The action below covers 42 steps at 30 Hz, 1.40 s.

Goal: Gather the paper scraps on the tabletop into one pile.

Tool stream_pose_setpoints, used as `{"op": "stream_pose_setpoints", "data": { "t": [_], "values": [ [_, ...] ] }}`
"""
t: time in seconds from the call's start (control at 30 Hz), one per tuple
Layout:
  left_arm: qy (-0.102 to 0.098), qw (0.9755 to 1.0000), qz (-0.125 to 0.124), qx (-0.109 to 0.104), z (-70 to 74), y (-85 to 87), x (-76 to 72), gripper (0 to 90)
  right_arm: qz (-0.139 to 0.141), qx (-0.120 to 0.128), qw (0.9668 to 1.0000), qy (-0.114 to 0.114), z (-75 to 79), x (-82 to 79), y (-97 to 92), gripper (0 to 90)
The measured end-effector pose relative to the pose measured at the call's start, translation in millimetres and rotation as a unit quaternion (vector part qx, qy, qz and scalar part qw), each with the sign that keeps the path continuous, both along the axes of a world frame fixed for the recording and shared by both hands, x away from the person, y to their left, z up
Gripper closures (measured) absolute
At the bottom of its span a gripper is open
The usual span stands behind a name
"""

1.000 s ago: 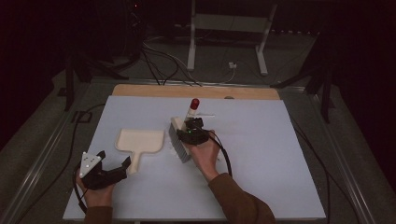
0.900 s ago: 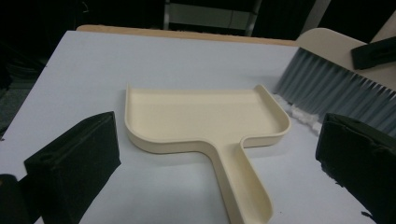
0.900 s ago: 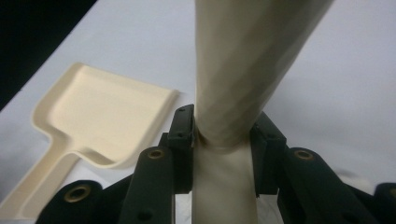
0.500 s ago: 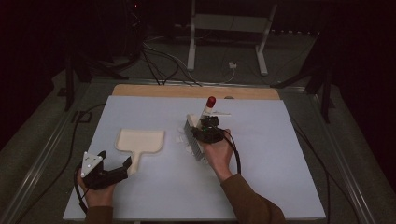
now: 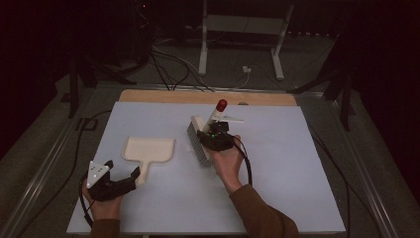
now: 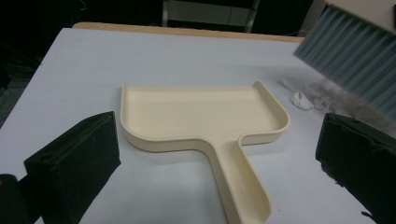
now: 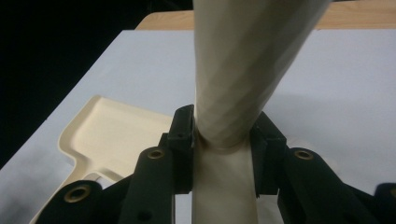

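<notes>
Right gripper (image 5: 212, 130) clenched on the cream handle of the brush (image 5: 200, 143), jaws pressing both sides of the handle in the right gripper view; brush lifted above the middle of the grey table (image 5: 297, 168), bristles facing left and down, red handle tip pointing far. Dustpan (image 5: 148, 151) flat on the table to the left of the brush, handle pointing near. Left gripper (image 5: 130, 177) near-left, jaws spread wide apart, either side of the dustpan handle, not touching it. Small white scrap (image 6: 301, 99) between dustpan and brush
</notes>
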State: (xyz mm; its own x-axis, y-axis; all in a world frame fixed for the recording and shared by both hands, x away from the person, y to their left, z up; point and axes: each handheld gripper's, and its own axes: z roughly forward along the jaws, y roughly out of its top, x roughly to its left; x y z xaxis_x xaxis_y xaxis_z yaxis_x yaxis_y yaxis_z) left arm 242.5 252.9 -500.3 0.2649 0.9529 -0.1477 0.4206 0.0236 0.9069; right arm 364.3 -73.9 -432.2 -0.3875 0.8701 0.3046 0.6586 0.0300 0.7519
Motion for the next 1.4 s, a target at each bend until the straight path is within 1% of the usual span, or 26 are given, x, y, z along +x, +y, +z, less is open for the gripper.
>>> {"op": "stream_pose_setpoints", "data": {
  "t": [0.1,0.2,0.27,0.37,0.4,0.47,0.57,0.63,0.7,0.77,0.83,0.93,1.13,1.23,1.4],
  "values": [
    [-0.001,1.0000,0.001,-0.002,0.1,0.3,-0.3,0.5,0.002,-0.002,1.0000,0.009,-7.3,2.6,12.3,67.3],
    [-0.001,1.0000,0.001,-0.003,0.1,1.5,-0.3,0.5,-0.002,0.007,0.9996,0.029,-17.0,8.0,21.4,67.2],
    [-0.001,1.0000,0.001,-0.003,0.1,1.7,-0.2,0.5,-0.007,0.003,0.9993,0.037,-23.6,12.2,25.9,67.2],
    [-0.001,1.0000,0.000,-0.003,0.2,1.8,-0.4,0.5,-0.023,-0.002,0.9982,0.055,-32.2,18.4,27.6,67.3],
    [-0.002,1.0000,0.000,-0.003,0.2,1.9,-0.4,0.5,-0.028,-0.008,0.9981,0.054,-33.3,19.5,26.4,67.3],
    [0.000,1.0000,0.000,-0.004,0.1,2.4,-0.4,0.5,-0.033,-0.014,0.9975,0.061,-32.9,20.6,22.8,67.3],
    [-0.001,1.0000,0.000,-0.004,0.0,1.8,-0.3,0.5,-0.042,-0.035,0.9972,0.051,-32.1,19.9,15.7,67.4],
    [-0.001,1.0000,-0.001,-0.003,0.1,1.2,-0.4,0.5,-0.048,-0.039,0.9967,0.053,-31.1,19.4,11.2,67.4],
    [-0.001,1.0000,-0.001,-0.004,0.1,0.9,-0.4,0.5,-0.049,-0.051,0.9965,0.044,-30.3,18.4,5.0,67.4],
    [0.000,1.0000,-0.001,-0.004,-0.2,1.0,-0.3,0.5,-0.054,-0.053,0.9961,0.045,-29.4,16.3,0.1,67.4],
    [0.001,1.0000,-0.001,-0.004,-0.4,0.9,-0.1,0.6,-0.055,-0.063,0.9957,0.038,-29.7,13.7,-5.0,67.4],
    [0.000,1.0000,-0.002,-0.003,-0.2,0.5,-0.5,0.5,-0.056,-0.072,0.9952,0.035,-29.1,11.1,-10.5,67.4],
    [0.001,1.0000,-0.001,-0.004,-0.6,0.6,0.0,0.6,-0.058,-0.098,0.9931,0.030,-25.8,6.8,-20.3,67.4],
    [0.002,1.0000,-0.003,-0.002,-0.8,-0.1,0.5,0.6,-0.056,-0.096,0.9935,0.026,-22.8,3.9,-24.1,67.4],
    [0.002,1.0000,-0.002,-0.002,-0.7,-0.1,0.4,0.6,-0.041,-0.074,0.9962,0.019,-14.8,-1.0,-22.9,67.3]
  ]
}}
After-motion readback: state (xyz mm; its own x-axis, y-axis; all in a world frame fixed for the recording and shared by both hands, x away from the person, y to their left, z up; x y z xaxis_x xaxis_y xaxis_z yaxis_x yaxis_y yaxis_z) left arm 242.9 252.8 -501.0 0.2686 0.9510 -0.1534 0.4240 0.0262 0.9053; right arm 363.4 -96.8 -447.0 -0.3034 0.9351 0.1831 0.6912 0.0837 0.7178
